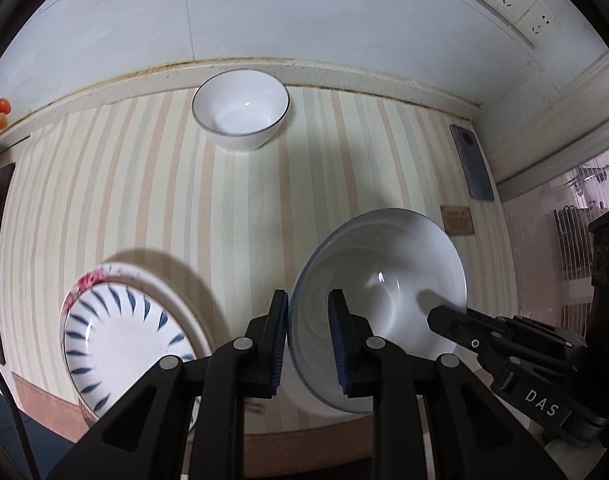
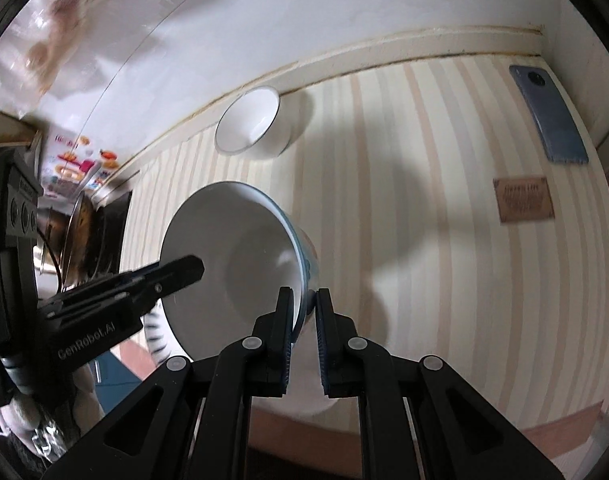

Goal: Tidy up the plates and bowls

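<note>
A: Object in hand is the large blue-rimmed bowl [image 1: 378, 308], glazed white inside, pale blue band at the lip and blue on the outer wall. It is off the table [image 1: 152, 200], tilted, held by both tongs at opposite sides of the rim.

B: Grip state?

A: Left tongs [image 1: 308, 340] closed on the rim at the near-left edge, one pad inside, one outside. Right tongs [image 2: 304, 340] likewise pinched on the rim at the other side. Neither has slack visible.

B: Handling judgement?

A: Ceramic, so stiff, fairly heavy for its size, brittle if dropped. Glaze looks slick; the rim is the only thin place the pads can close on. Two opposed rim grips seem right, since a single one would let it swing.

B: Risk?

A: Slipping through the pads if the two hands drift apart or twist unevenly.

B: Other ware?

A: Small white bowl [image 1: 240, 108], thin dark rim line, upright at the back of the table near the wall. Plate with blue leaf strokes [image 1: 116, 332] lies on a floral-edged plate at the near-left, well apart from the held bowl. A phone [image 1: 472, 164] lies at the right edge.
</note>
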A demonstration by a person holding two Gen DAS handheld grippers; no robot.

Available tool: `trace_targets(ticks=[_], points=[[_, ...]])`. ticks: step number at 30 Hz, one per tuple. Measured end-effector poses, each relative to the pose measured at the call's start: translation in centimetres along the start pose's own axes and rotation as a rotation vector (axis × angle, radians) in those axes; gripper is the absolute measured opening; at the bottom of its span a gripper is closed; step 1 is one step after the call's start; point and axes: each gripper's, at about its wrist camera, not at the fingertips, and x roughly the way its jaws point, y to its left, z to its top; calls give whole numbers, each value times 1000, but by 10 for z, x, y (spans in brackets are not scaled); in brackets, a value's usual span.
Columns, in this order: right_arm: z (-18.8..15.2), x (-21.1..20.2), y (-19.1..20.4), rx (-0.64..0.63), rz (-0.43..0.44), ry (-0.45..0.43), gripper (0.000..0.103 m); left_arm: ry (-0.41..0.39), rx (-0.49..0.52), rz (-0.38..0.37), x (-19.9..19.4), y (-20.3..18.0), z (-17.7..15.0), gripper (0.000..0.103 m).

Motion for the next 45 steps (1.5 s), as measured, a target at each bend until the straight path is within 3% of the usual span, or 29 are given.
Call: trace_targets(ticks=[8, 17, 37, 45], points=[[-38, 11, 0, 19, 7, 50, 12, 52, 12, 6, 9, 4, -27, 18], [-55, 29, -8, 33, -17, 95, 12, 109, 33, 22, 31, 4, -39, 18], [-50, 54, -25, 64, -58, 163, 12, 170, 62, 51, 57, 0, -50, 18], [-41, 51, -29, 69, -32, 200, 13, 139, 35, 20, 34, 8, -43, 18]])
